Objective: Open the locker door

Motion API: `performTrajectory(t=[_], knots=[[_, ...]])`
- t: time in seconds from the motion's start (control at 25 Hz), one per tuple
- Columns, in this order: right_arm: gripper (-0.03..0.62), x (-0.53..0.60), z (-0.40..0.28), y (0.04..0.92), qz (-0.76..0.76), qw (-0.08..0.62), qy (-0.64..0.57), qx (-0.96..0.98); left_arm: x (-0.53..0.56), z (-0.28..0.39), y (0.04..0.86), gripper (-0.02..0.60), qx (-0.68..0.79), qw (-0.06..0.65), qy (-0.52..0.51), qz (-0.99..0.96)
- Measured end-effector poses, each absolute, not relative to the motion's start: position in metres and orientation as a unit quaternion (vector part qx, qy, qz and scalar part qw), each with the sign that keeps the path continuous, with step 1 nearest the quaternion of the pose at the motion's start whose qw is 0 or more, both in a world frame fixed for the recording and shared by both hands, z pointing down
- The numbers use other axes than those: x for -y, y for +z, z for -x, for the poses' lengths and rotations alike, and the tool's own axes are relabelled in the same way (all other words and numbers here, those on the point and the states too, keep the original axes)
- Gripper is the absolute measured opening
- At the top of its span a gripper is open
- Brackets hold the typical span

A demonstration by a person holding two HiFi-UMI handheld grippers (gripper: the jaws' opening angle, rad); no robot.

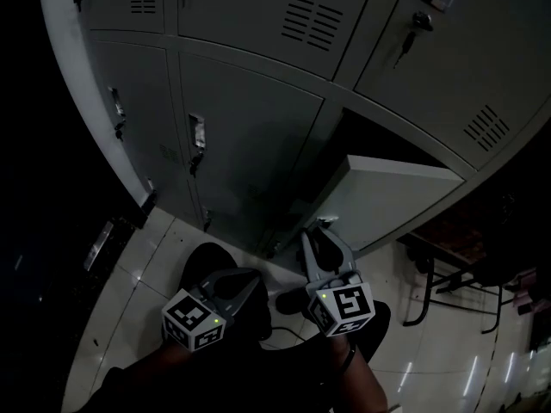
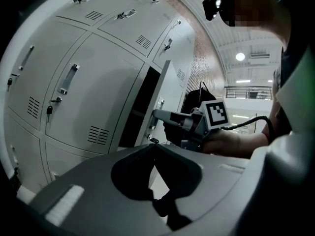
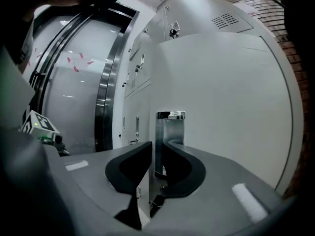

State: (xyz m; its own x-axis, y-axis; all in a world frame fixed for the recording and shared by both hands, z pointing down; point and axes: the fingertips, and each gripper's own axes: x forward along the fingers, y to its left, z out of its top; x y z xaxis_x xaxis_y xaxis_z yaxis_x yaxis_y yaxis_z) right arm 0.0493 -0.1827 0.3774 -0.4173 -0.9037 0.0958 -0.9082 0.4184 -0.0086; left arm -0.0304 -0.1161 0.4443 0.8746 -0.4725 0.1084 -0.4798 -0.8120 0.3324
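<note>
Two tongs working: right tongs (image 3: 157, 144) pinch the free edge of the partly open locker door (image 3: 221, 102), low right in the bank; left tongs (image 2: 150, 147) sit closed, empty. Smooth, thin metal means that grip could slip off mid-swing.

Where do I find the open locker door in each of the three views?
Head view: the open locker door is right of centre.
Left gripper view: the door is at the centre, nearly edge-on.
Right gripper view: the door fills centre and right.
Shared landmark: the right gripper, clamped on the door's edge.
</note>
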Motion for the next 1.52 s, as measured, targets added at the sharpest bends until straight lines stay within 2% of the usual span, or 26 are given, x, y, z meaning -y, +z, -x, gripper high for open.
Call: performTrajectory(t=[0.64, 1.36, 1.44, 1.48, 1.52], knots=[[0.062, 0.069, -0.075, 0.372, -0.399, 0.016, 0.018, 0.917, 0.094, 0.004, 0.444, 0.011, 0.220, 0.168, 0.036, -0.960], [0.080, -0.009, -0.152, 0.376, -0.325, 0.014, 0.015, 0.946, 0.072, -0.015, 0.441, 0.011, 0.181, 0.160, 0.060, -0.968], [0.066, -0.015, -0.165, 0.376, -0.328, 0.014, 0.016, 0.944, 0.071, -0.017, 0.441, 0.011, 0.180, 0.158, 0.061, -0.969], [0.008, -0.018, -0.171, 0.376, -0.329, 0.013, 0.015, 0.944, 0.071, -0.019, 0.441, 0.011, 0.178, 0.158, 0.062, -0.969], [0.002, -0.022, -0.177, 0.376, -0.330, 0.012, 0.015, 0.944, 0.070, -0.020, 0.441, 0.011, 0.176, 0.158, 0.062, -0.970]])
